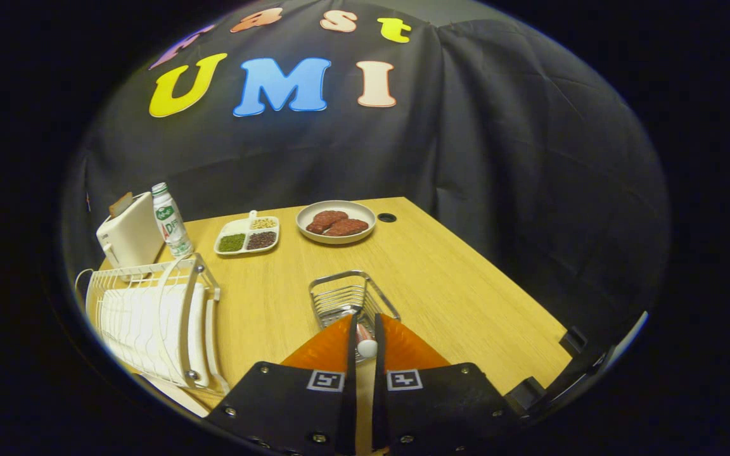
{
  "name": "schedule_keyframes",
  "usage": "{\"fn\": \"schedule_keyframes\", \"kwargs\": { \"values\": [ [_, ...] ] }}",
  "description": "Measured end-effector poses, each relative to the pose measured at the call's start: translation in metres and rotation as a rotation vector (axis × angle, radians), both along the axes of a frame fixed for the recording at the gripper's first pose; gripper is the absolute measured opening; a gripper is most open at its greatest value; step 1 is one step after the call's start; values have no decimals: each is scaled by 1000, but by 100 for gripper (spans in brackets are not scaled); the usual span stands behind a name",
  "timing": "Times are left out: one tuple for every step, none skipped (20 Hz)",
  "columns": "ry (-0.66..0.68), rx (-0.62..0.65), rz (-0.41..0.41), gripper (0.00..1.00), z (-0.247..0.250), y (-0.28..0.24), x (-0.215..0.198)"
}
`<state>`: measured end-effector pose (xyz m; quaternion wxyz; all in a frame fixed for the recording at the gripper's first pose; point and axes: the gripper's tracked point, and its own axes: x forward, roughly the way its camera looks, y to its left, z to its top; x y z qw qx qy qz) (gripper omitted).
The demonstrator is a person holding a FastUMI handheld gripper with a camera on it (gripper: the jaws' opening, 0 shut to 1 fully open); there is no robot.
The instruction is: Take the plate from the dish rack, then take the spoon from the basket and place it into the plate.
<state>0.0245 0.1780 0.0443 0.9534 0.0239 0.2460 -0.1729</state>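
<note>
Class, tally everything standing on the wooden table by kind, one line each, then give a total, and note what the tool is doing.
Toaster: 1
Bottle: 1
Dish rack: 1
Divided tray of beans: 1
Plate with meat patties: 1
Wire basket: 1
Total: 6
The tool is over the basket, its fingers nearly closed around a white, rounded spoon end.

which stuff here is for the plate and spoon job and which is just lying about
For the job: dish rack, wire basket, spoon between the nearly closed gripper fingers.
Lying about: toaster, bottle, divided tray, meat plate.
</note>
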Motion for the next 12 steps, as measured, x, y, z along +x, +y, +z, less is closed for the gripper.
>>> {"fn": "schedule_keyframes", "kwargs": {
  "values": [
    [12, -17, 5, 10, -2, 0, -1],
    [10, -32, 22, 10, 2, 3, 0],
    [4, -40, 38, 6, 5, 8, 5],
    [9, -50, 39, 2, 8, 8, 4],
    [4, -55, 41, 2, 10, 9, 3],
    [1, -57, 39, 2, 13, 9, 2],
    [-10, -61, 39, 2, 17, 10, 1],
    [-14, -71, 32, 2, 22, 7, -1],
    [-20, -77, 27, 2, 27, 6, -2],
    [-26, -86, 22, 2, 34, 5, -4],
    [-33, -94, 23, 2, 38, 6, -6],
    [-39, -104, 23, 2, 44, 7, -8]
  ]
}}
